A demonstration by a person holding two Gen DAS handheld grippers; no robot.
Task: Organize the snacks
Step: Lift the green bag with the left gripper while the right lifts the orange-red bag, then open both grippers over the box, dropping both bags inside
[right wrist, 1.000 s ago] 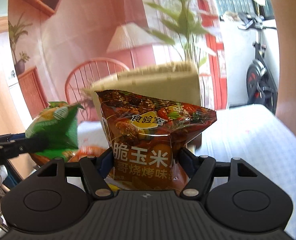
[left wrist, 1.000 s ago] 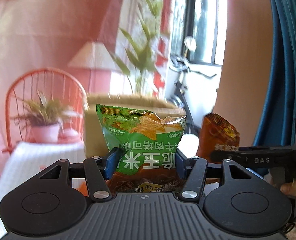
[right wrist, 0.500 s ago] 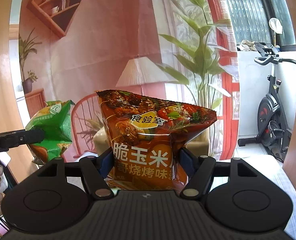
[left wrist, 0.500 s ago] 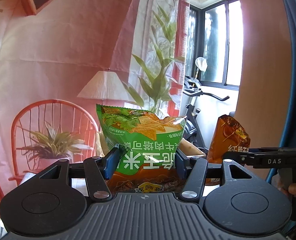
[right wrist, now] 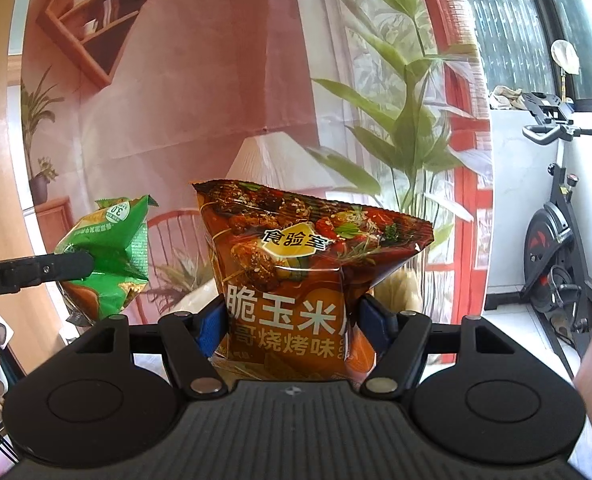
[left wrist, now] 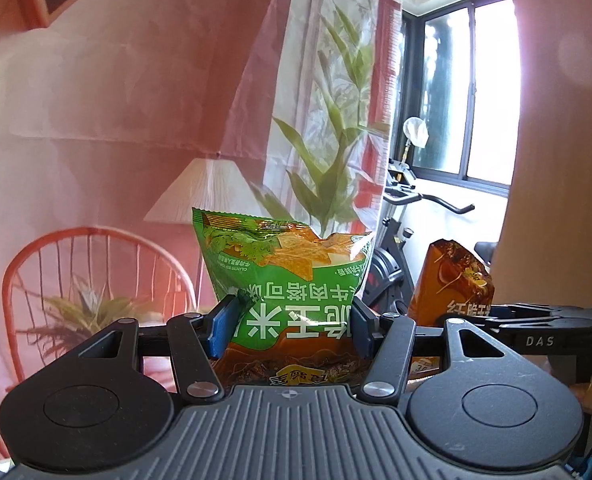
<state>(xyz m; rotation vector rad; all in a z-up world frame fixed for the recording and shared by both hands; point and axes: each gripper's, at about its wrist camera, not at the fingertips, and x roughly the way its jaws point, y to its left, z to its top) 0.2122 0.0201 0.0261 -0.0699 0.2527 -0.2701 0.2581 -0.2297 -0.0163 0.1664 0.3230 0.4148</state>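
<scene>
— Both bags have risen since a moment ago: the cardboard box and white counter that sat behind them are gone from my views, and only the wall hanging fills the background.

— What have you got hold of?

— My left tongs (left wrist: 291,330) are clamped on the lower half of the green snack bag (left wrist: 284,276), blue pads pressing its sides; it hangs upside down, print inverted. My right tongs (right wrist: 292,322) pinch the red-brown snack bag (right wrist: 303,276) the same way, this one upright, its top seal tilted down to the right.

— Where are they relative to each other?

— Side by side in the air, apart. From the right wrist camera the green one sits off to the left; from the left camera the brown one pokes up on the right.

— Behind them?

— An exercise bike (right wrist: 551,264) by the window (left wrist: 467,92).
</scene>
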